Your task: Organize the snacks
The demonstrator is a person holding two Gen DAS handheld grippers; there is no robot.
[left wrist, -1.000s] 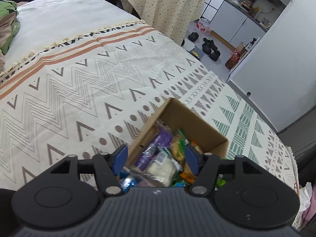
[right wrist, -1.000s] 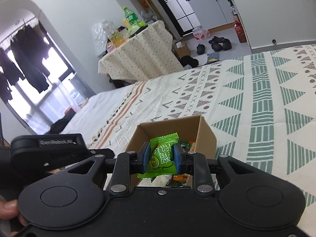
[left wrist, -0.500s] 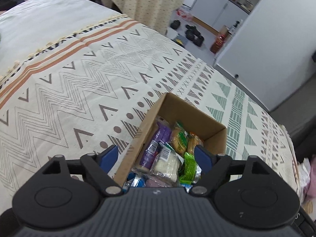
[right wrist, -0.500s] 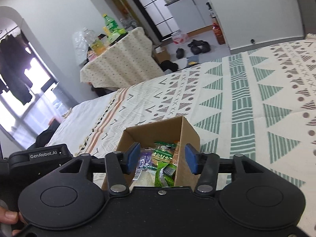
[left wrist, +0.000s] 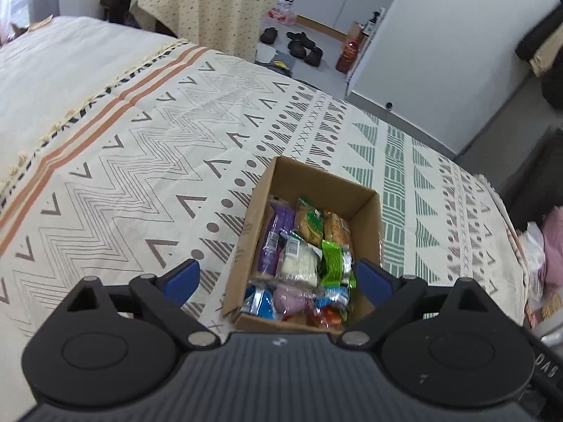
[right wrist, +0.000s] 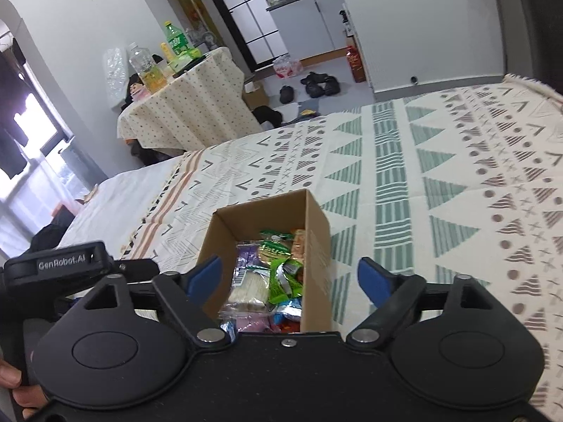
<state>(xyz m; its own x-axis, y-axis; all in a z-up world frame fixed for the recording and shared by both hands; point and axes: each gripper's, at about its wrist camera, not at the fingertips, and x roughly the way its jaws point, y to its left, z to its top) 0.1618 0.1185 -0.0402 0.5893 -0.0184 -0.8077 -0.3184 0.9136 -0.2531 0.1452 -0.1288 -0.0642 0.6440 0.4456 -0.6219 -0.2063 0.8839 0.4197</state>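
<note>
On the patterned bedspread [left wrist: 147,161], seen from the left wrist camera, an open cardboard box [left wrist: 366,225] sits a little right of centre, at about five o'clock from the middle of the picture. It is packed with snacks: a purple packet [left wrist: 278,232] along its left wall, a white packet [left wrist: 299,260] beside that, a green packet [left wrist: 334,260] toward the right wall, a blue packet [left wrist: 258,300] and a pink one [left wrist: 295,297] at the near end. The left gripper [left wrist: 278,277] hangs above the near end of the box; its jaws are opening, spread wider than the box, with nothing pinched between the blue pads [left wrist: 183,277]. At twelve o'clock stands a cloth-covered table [left wrist: 211,3], and at one o'clock shoes [left wrist: 302,44] lie on the floor.

From the right wrist camera, the same box [right wrist: 316,246] lies at six o'clock, just ahead of the right gripper [right wrist: 290,277]. Its jaws are opening too, one pad on each side of the box and clear of it, holding nothing. The green packet [right wrist: 281,281] and white packet [right wrist: 250,288] rest inside. At nine o'clock the other hand-held tool [right wrist: 67,263] shows, with fingertips [right wrist: 10,383] at the lower left edge. At eleven o'clock, bottles [right wrist: 176,40] stand on the table.
</note>
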